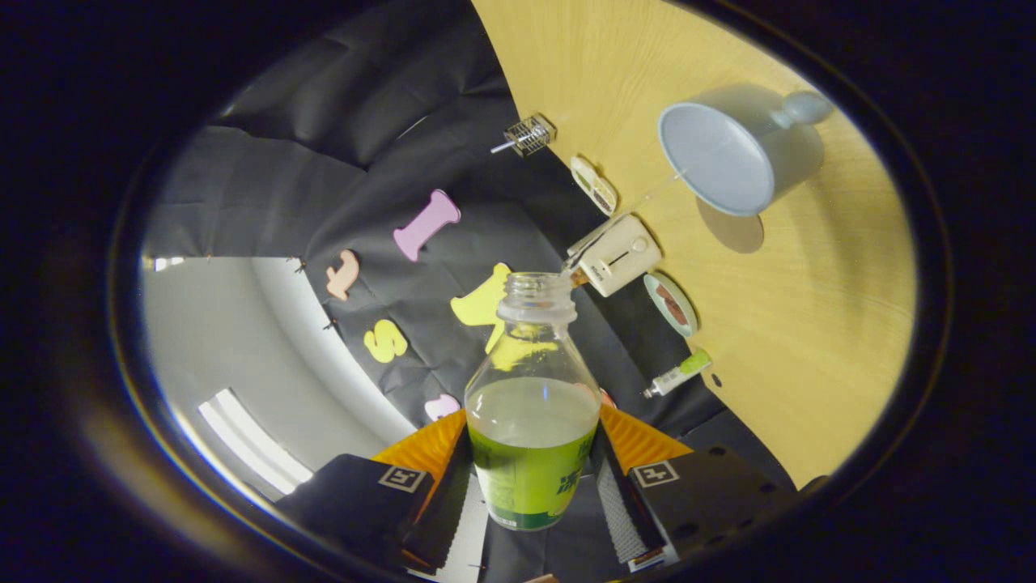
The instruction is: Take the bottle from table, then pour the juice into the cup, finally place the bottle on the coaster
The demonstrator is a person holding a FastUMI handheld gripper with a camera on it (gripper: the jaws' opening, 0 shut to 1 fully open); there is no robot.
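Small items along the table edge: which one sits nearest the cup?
The cream boxy item is the nearest, just below the cup. The wire cage piece, round disc and small tube lie farther off. Fingers grip the bottle.

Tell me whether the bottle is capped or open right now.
Open. The bottle, clamped between the tool fingers, shows a bare threaded neck with no cap, and a thin stream runs from its mouth toward the cup.

Bottle (532, 405) clear, green label; cup (723, 154) pale blue; table (809, 324) light wood-grain.
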